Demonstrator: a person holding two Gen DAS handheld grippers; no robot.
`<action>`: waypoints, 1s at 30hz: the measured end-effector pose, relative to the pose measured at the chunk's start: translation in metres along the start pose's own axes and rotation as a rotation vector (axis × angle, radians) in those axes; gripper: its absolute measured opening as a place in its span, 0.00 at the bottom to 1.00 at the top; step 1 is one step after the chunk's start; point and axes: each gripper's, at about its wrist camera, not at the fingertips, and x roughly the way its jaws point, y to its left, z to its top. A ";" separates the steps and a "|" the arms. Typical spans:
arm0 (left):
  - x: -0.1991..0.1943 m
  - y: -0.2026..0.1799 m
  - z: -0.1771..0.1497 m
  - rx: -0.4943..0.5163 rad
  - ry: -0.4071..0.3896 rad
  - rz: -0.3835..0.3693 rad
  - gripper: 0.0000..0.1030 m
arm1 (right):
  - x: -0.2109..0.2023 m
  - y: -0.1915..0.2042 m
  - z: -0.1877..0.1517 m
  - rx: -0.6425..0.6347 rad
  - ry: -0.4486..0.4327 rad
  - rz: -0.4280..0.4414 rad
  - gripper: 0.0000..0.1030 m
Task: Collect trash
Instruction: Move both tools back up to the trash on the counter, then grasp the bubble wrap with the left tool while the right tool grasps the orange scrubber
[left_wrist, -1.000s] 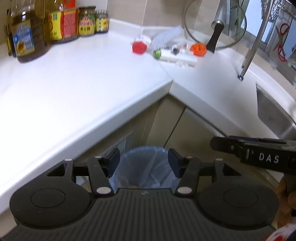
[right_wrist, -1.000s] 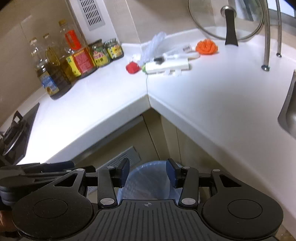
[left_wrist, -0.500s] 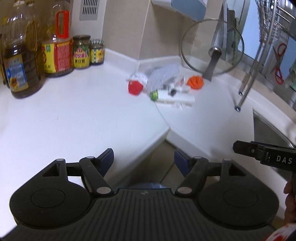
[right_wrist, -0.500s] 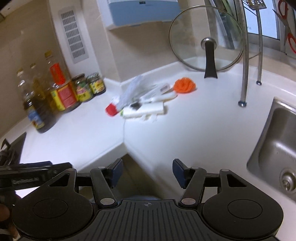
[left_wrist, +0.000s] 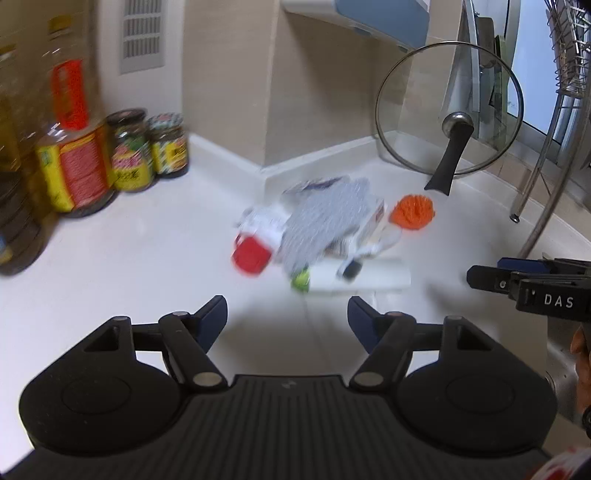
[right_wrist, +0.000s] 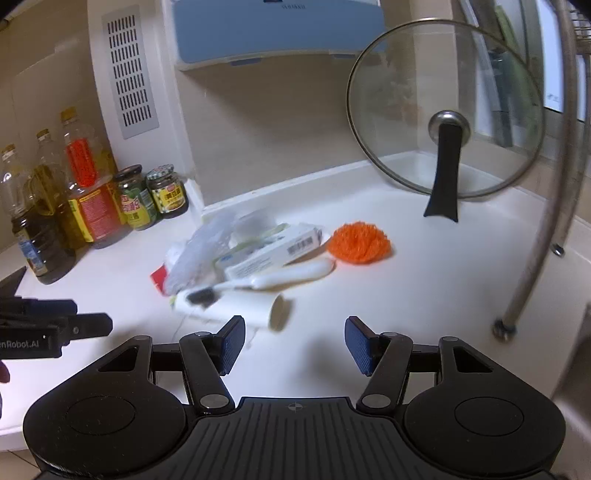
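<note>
A heap of trash lies in the corner of the white counter (left_wrist: 129, 266). It holds a red piece (left_wrist: 251, 256), a crumpled grey bag (left_wrist: 325, 218), a white box (right_wrist: 273, 251), a white toothbrush (right_wrist: 280, 277) and a white tube (right_wrist: 229, 306). An orange mesh scrubber (right_wrist: 358, 243) sits just right of the heap. My left gripper (left_wrist: 287, 308) hovers open in front of the tube, nothing between its jaws. My right gripper (right_wrist: 293, 328) is open too, a little short of the tube's open end, holding nothing. Each gripper shows at the edge of the other's view.
Oil bottles and jars (right_wrist: 92, 206) line the wall on the left. A glass pan lid (right_wrist: 443, 125) leans against the back wall on the right. Metal rack legs (right_wrist: 535, 258) stand on the right of the counter, with a sink edge (left_wrist: 561, 362) beyond them.
Both grippers rose from over the blue-lined bin below the counter and moved forward over the counter toward the trash heap. Their jaws stand wider than a second ago.
</note>
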 end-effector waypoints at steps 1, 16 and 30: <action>0.007 -0.004 0.006 0.018 -0.007 -0.005 0.66 | 0.004 -0.003 0.004 -0.007 -0.004 0.013 0.58; 0.098 -0.039 0.048 0.230 0.069 -0.010 0.24 | 0.049 -0.039 0.014 0.032 0.046 0.034 0.58; 0.074 -0.028 0.081 0.160 -0.003 0.002 0.07 | 0.100 -0.072 0.054 0.005 0.014 -0.062 0.58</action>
